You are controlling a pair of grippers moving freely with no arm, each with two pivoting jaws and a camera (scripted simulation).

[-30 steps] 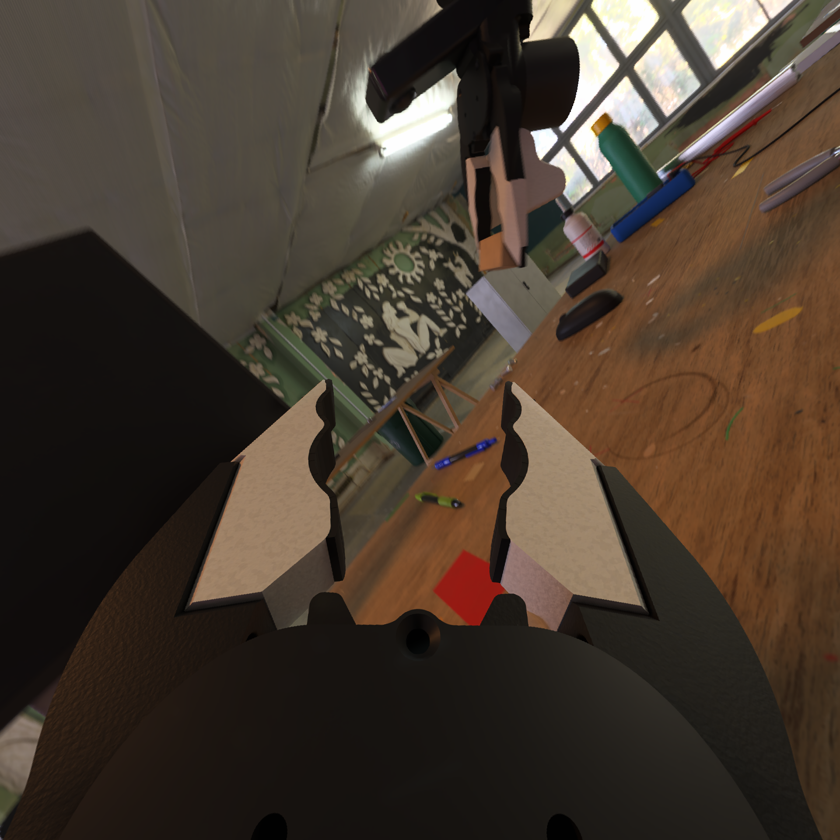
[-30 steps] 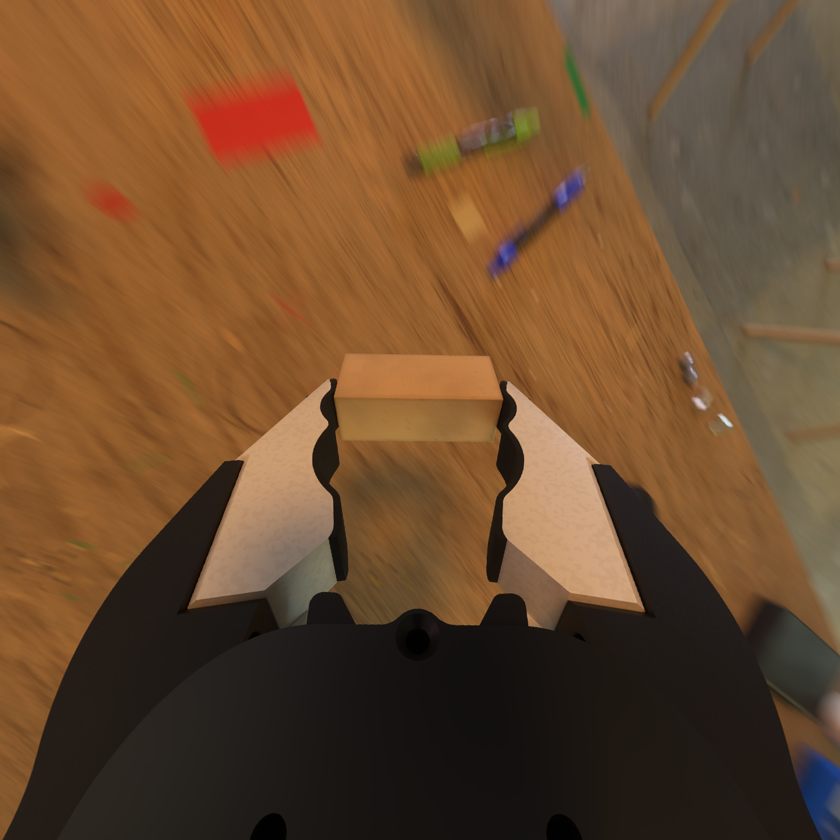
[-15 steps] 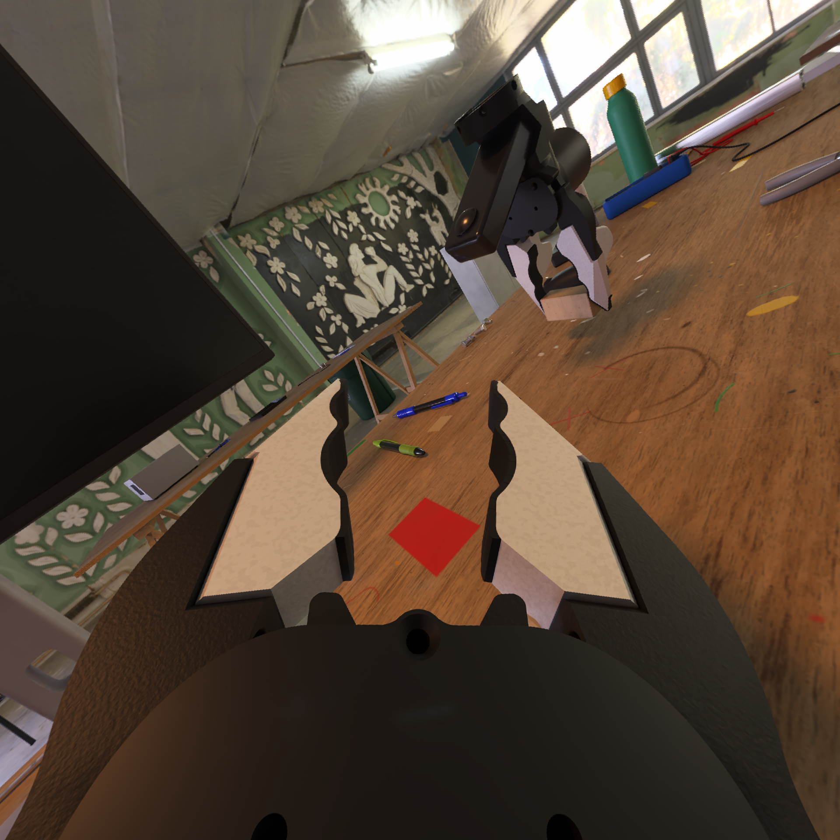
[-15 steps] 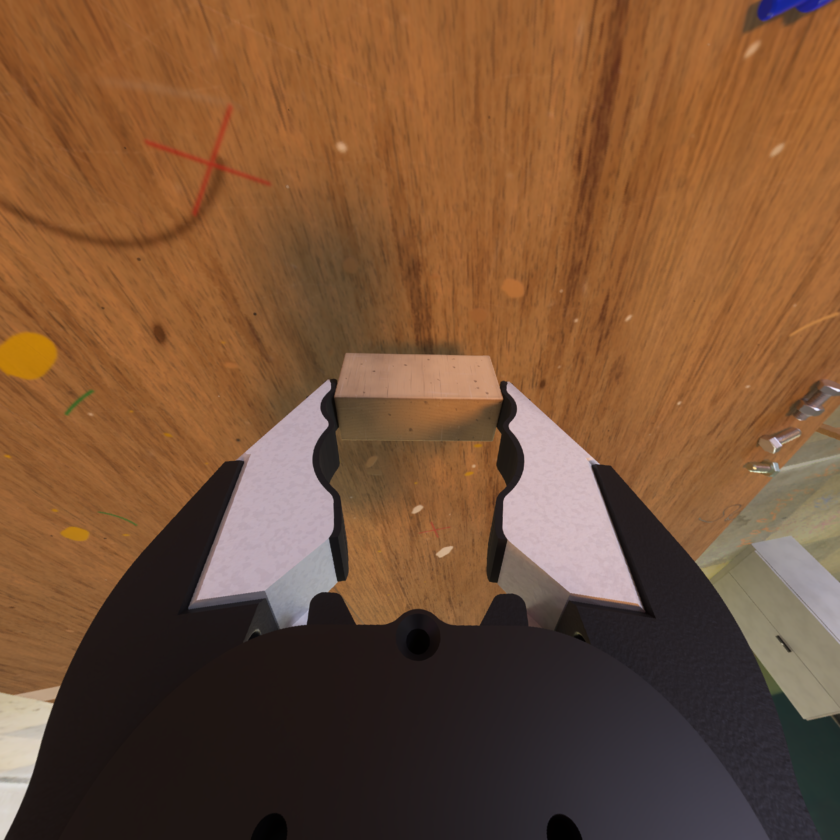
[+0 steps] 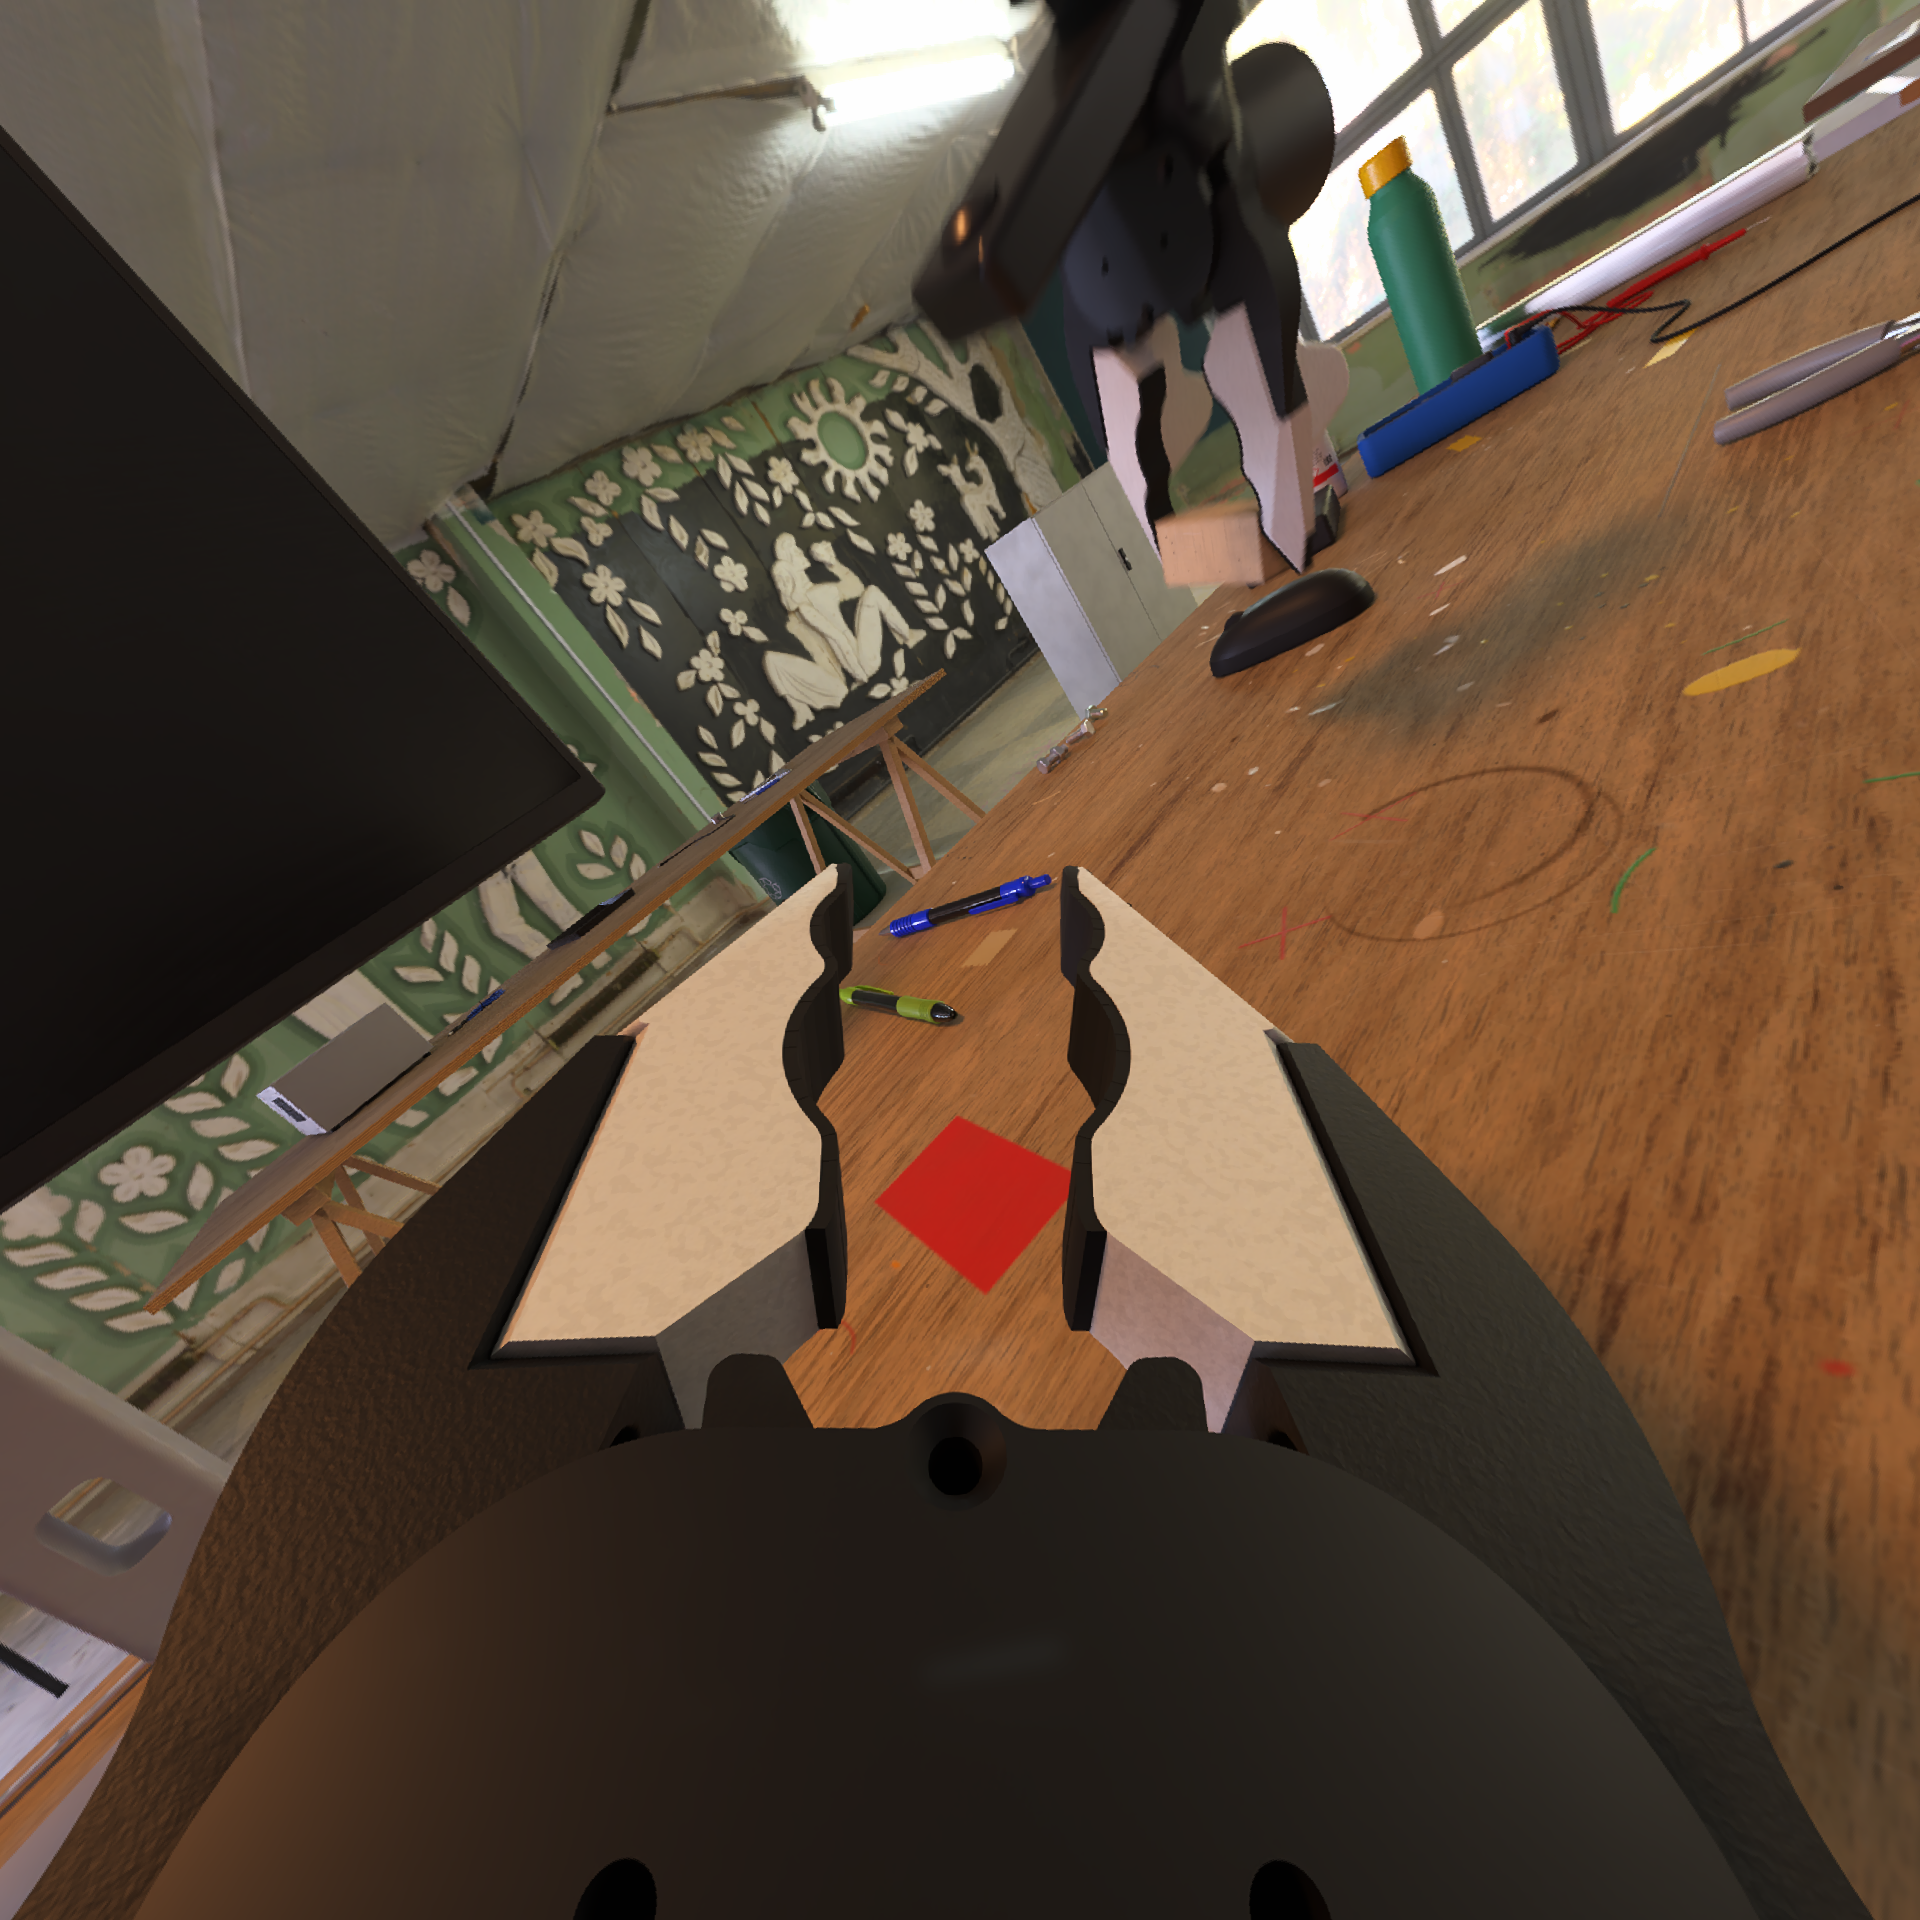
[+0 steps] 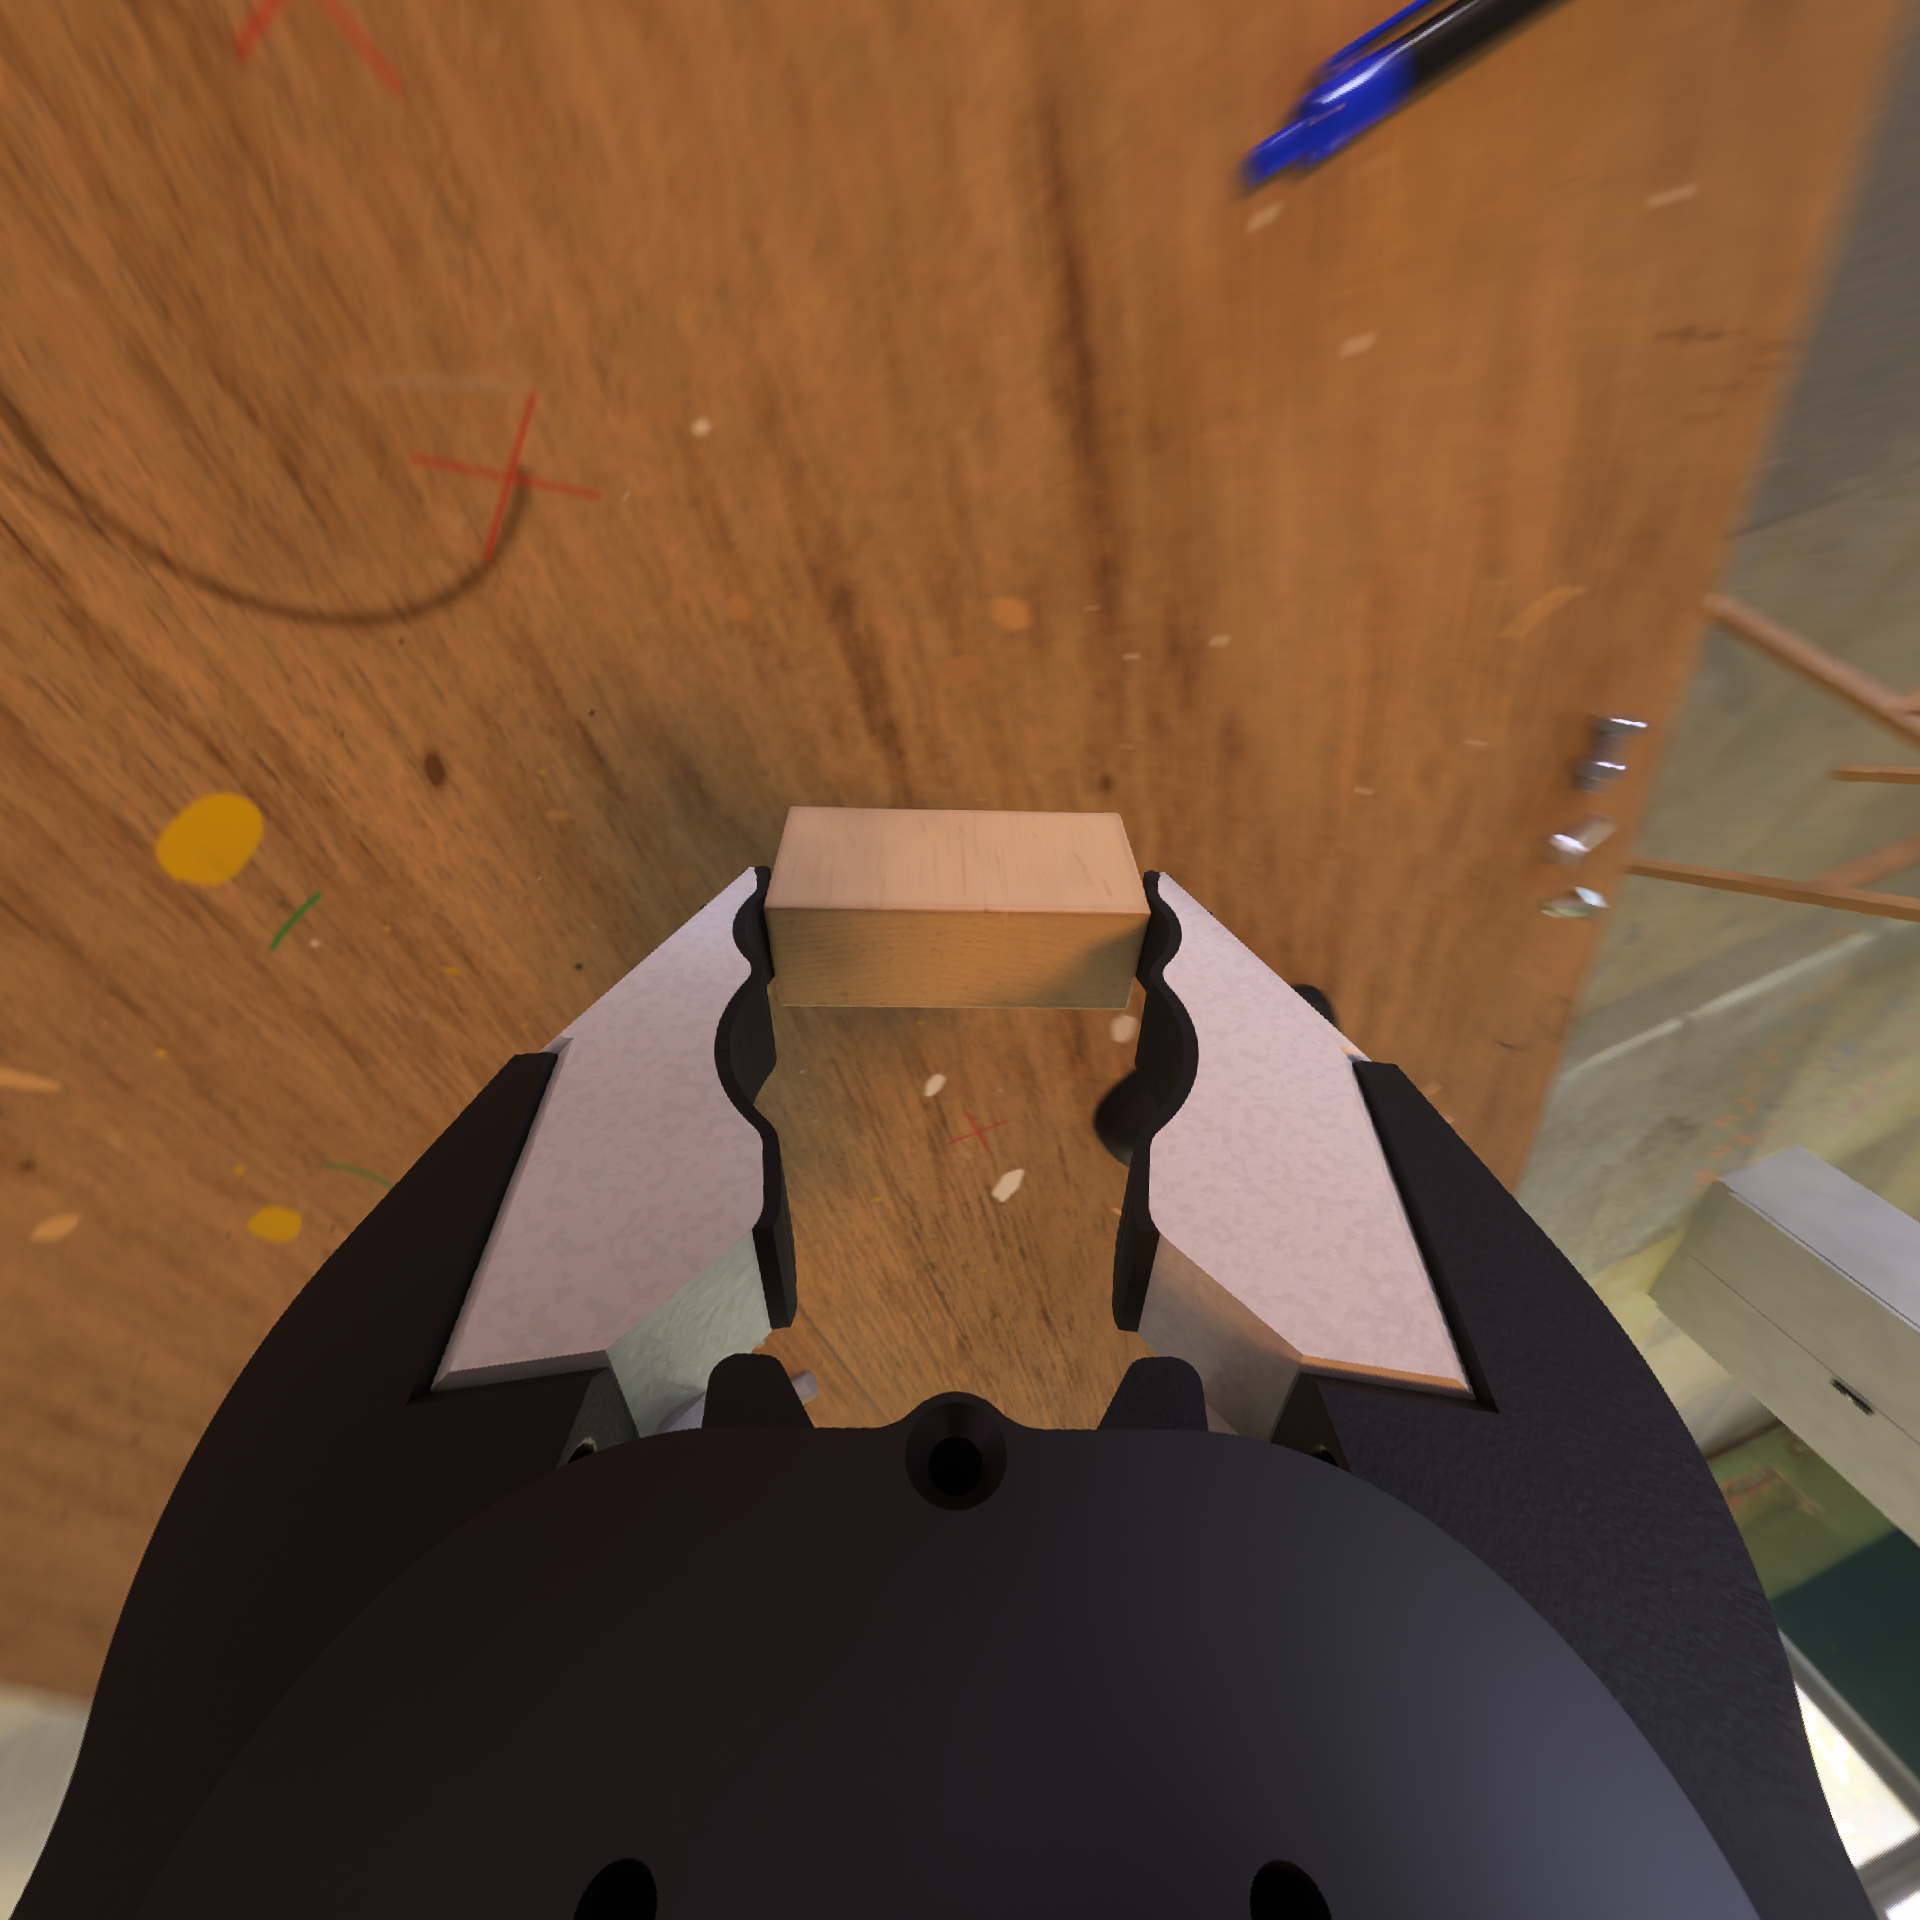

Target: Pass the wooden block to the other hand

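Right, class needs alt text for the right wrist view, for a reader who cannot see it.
The right gripper clamps a pale wooden block between its fingertips, held above a scuffed wooden table. A blue pen lies near the top edge, and small bolts sit by the table's right edge.

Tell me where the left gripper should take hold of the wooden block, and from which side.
Probably the long flat faces. The right gripper clamps the wooden block by its short ends at the fingertips, leaving the faces between bare. The left gripper, open and empty, should come from the far side, fingers crosswise to the right's.
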